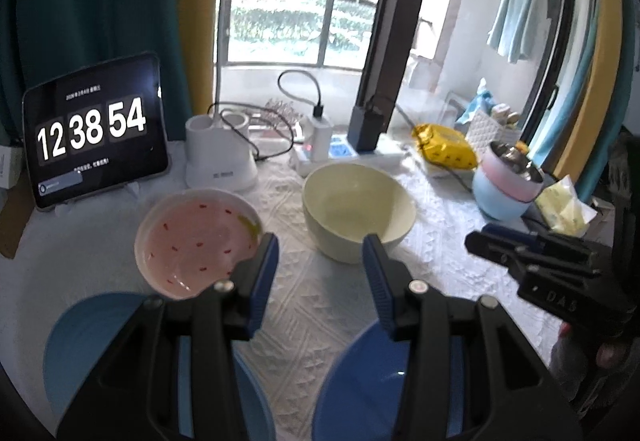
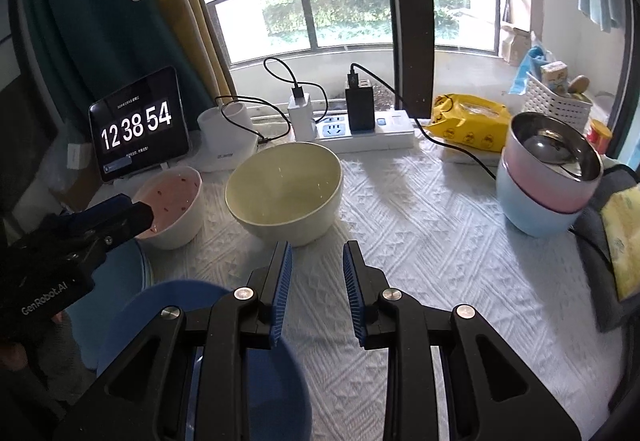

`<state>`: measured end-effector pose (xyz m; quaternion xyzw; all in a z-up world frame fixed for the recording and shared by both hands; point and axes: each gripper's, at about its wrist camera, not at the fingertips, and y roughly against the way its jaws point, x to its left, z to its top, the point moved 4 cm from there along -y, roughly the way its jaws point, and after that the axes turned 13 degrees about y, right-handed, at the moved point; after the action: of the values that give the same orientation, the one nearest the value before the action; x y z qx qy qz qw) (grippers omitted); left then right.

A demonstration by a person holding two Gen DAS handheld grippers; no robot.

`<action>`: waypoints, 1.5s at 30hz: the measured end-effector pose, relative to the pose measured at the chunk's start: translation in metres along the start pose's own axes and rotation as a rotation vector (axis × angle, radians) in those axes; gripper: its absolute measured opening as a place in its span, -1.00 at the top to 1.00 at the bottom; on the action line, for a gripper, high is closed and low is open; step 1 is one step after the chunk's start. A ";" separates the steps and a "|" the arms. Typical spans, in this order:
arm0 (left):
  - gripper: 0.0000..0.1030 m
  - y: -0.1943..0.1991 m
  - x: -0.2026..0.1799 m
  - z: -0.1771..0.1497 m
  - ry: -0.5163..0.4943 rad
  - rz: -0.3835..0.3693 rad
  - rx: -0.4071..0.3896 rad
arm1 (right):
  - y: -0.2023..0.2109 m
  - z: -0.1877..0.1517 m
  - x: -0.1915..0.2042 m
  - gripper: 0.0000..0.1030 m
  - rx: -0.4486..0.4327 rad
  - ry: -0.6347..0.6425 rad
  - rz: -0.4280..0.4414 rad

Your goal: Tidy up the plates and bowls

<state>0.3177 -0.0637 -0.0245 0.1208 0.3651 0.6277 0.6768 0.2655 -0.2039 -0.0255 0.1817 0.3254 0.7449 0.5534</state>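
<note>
Sitting mouth-up on the white tablecloth (image 2: pixel 420 201), left to right: pink bowl (image 2: pixel 170 207); cream bowl (image 2: pixel 284 193); stacked pastel bowls (image 2: pixel 548 181), perhaps slightly tilted; round, no long axis; left gripper (image 1: pixel 320 257) and right gripper (image 2: pixel 316 261) hover agape, empty, over blue dishes (image 1: pixel 360 381).

Left gripper (image 1: pixel 320 253) above white textured tablecloth (image 1: pixel 316 305), jaws apart, nothing between blue pads (image 1: pixel 264 273). Landmark: cream bowl (image 1: pixel 358 211), upright, just beyond gripper tips. Pink speckled bowl (image 1: pixel 198 241) left of cream bowl, apart from it, partly behind left finger. Blue plate (image 1: pixel 92 337) nearer than pink bowl. Blue bowl (image 1: pixel 360 381) nearer than cream bowl, under right finger. Stacked pink-and-blue bowls (image 1: pixel 506 185) right of cream bowl. Right gripper (image 1: pixel 474 241) right of cream bowl; jaw state unclear. Tablet clock (image 1: pixel 94 129) far left.
</note>
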 end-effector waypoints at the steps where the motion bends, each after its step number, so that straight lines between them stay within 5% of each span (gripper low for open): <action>1: 0.12 -0.003 0.000 0.001 0.006 -0.008 0.014 | -0.003 0.002 -0.002 0.46 0.003 0.001 0.006; 22: 0.12 -0.086 0.001 0.023 0.090 0.010 0.340 | -0.089 0.026 -0.031 0.45 0.162 -0.078 0.168; 31: 0.12 -0.106 0.000 0.028 0.017 0.026 0.375 | -0.093 0.032 -0.048 0.32 0.155 -0.119 0.147; 45: 0.14 -0.132 0.002 0.027 -0.021 0.006 0.444 | -0.122 0.038 -0.037 0.29 0.187 -0.142 0.237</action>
<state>0.4355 -0.0783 -0.0883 0.2747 0.4869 0.5325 0.6355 0.3870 -0.2062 -0.0783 0.3216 0.3300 0.7566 0.4640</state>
